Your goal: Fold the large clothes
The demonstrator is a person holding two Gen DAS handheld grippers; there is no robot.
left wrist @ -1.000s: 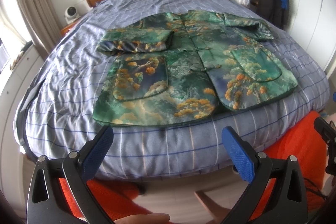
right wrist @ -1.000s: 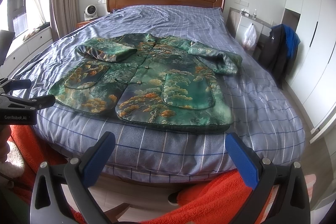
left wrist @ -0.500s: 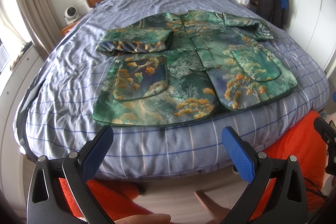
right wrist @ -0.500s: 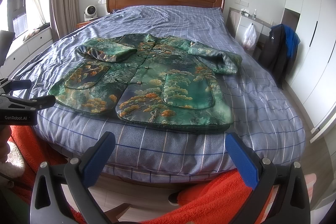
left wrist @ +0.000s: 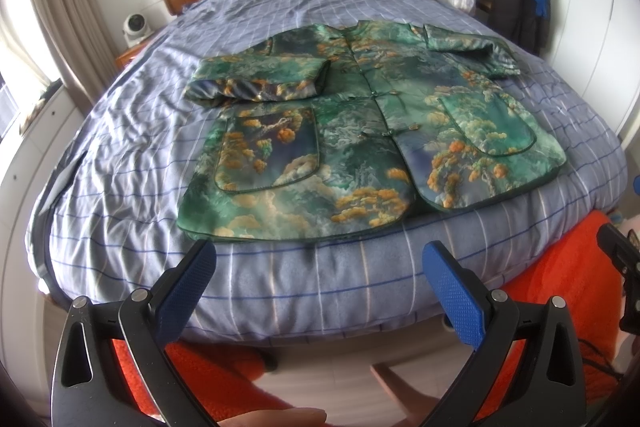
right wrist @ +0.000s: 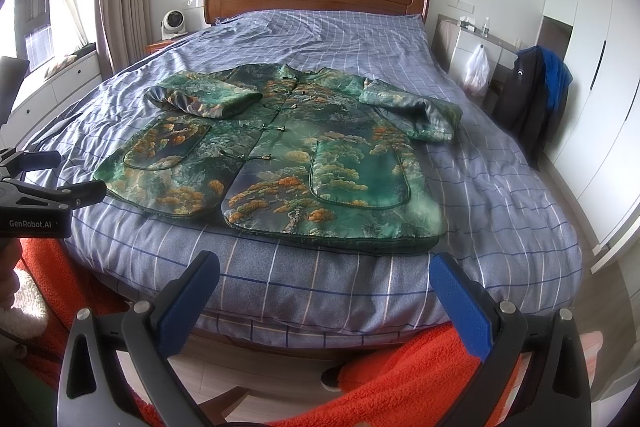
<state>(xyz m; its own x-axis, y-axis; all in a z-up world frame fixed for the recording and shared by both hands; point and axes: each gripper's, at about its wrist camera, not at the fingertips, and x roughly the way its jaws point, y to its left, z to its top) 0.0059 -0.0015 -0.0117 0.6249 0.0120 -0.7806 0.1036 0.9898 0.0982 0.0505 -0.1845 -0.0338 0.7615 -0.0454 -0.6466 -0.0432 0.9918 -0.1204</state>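
Green jacket [left wrist: 360, 147] was laid flat on the bed [left wrist: 120, 155], sleeves folded in; left gripper [left wrist: 320, 279] and right gripper [right wrist: 324, 287] were held released, short of it

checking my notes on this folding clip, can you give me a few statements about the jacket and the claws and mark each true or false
1. The green patterned jacket lies spread face up on the bed. True.
2. The left claw is shut on the jacket's hem. False: it is open and clear of the jacket, short of the bed's near edge.
3. The sleeve on the fan's side is folded in across the jacket's front. True.
4. The right claw holds the other sleeve. False: it is open and empty, and that sleeve lies on the bed.
5. A white plastic bag hangs beside the bed. True.
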